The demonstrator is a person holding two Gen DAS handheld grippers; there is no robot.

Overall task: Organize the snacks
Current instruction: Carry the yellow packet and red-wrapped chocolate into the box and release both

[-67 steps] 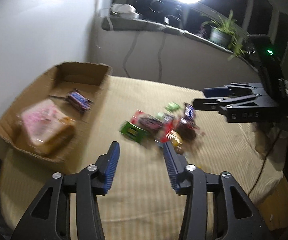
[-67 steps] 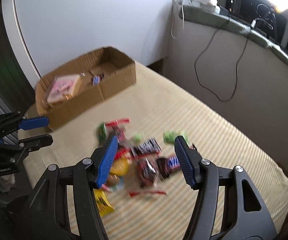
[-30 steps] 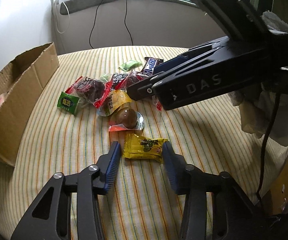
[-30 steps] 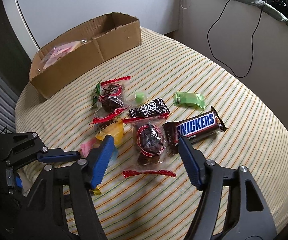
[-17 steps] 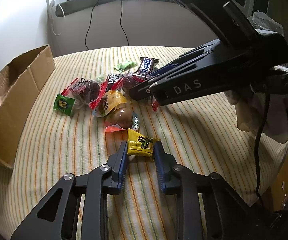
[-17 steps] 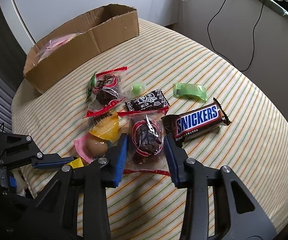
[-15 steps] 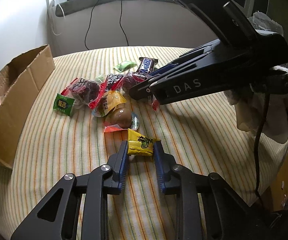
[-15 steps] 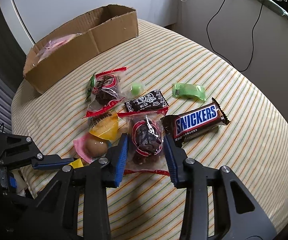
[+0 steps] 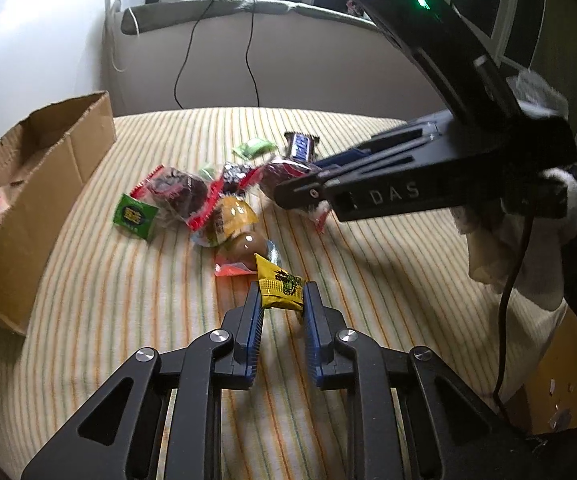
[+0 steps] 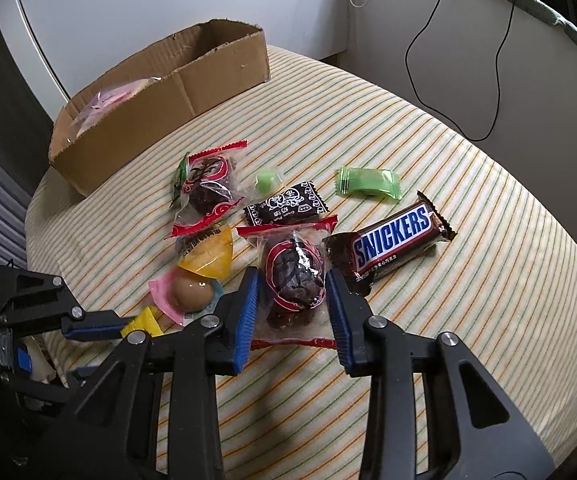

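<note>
Left tool (image 9: 282,294) gripping yellow packet (image 9: 279,286), cardboard box (image 9: 44,160) well apart

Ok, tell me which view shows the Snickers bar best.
The right wrist view: the Snickers bar lies fully visible, label readable, just right of the right tool. In the left wrist view only one end of it shows, far off and partly behind the right tool's black body.
</note>
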